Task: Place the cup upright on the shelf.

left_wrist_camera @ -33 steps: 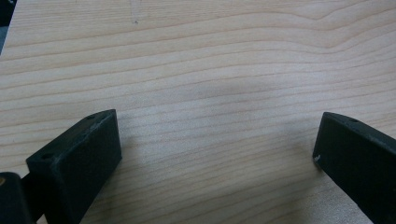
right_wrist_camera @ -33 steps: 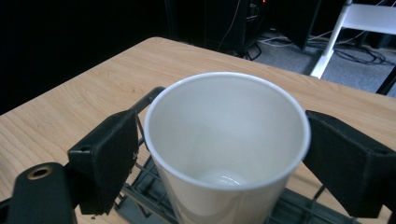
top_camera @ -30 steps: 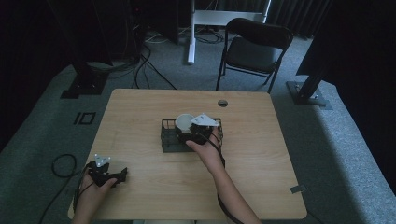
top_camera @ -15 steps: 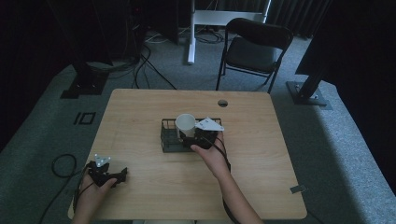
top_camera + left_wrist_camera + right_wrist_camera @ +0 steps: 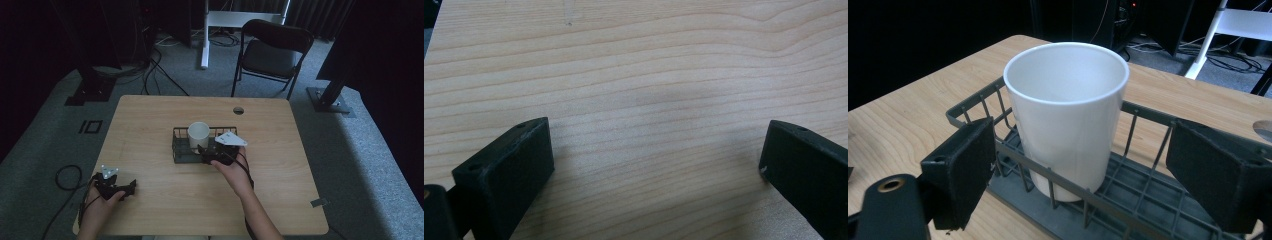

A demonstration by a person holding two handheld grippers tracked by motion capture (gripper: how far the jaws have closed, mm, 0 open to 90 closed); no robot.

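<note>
A white cup (image 5: pixel 198 134) stands upright at the left end of a dark wire basket (image 5: pixel 181 150) in the middle of the wooden table (image 5: pixel 280 170). My right gripper (image 5: pixel 206 152) sits at the basket's near side, just in front of the cup. In the right gripper view the cup (image 5: pixel 1068 110) stands inside the basket (image 5: pixel 973 107), while the right gripper (image 5: pixel 1083 155) is open, its jaws wide apart on either side and not touching. My left gripper (image 5: pixel 129 187) rests near the table's front left corner. It is open over bare wood (image 5: pixel 654 160).
A round cable hole (image 5: pixel 238 110) lies at the table's far edge. Behind the table stand a black folding chair (image 5: pixel 272 52) and a white stand (image 5: pixel 205 35). Cables lie on the floor at the left (image 5: pixel 65 175).
The cup went from tilted in my right gripper to upright in the basket. The right gripper has let it go and drawn back slightly. The left gripper has stayed still.
</note>
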